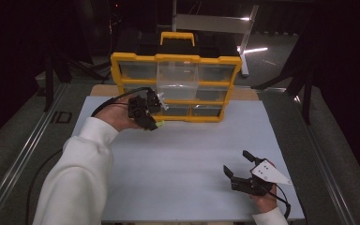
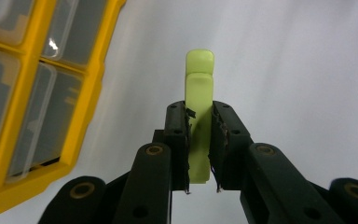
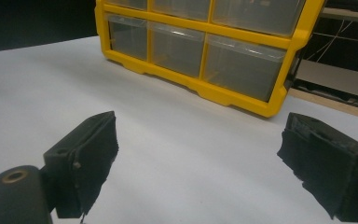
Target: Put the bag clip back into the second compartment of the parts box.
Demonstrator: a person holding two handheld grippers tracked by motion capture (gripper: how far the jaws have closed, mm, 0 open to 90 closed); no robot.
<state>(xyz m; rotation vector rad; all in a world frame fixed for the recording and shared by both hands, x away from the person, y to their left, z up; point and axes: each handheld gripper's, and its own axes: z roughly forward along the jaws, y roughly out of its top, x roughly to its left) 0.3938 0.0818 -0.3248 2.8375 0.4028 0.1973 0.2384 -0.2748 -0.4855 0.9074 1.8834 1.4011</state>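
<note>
A pale green plastic piece [image 2: 199,116], long and flat with a stepped tip, sat clamped between the two black pads of the left gripper [image 2: 199,149] at the centre of the left gripper view. Its upper end stood clear above the pads and its lower end showed just below them. In the high view the same piece [image 1: 160,124] peeked out as a small green tip at the lower edge of the left gripper [image 1: 152,115], left of centre in the frame, held above the white table [image 1: 187,154] and just in front of the organiser's bottom row.

The yellow drawer organiser [image 1: 176,58] stood upright at the upper middle of the high view, its clear drawers set in a yellow frame with a handle on top. One clear drawer [image 1: 177,77] in the middle column stuck forward out of the frame.

The right gripper [image 1: 238,164] rested low at the lower right of the high view, well apart from the organiser. In the right gripper view its pads [image 3: 91,154] stood wide apart with nothing between them, only bare table ahead and the organiser [image 3: 261,105] across the top.
</note>
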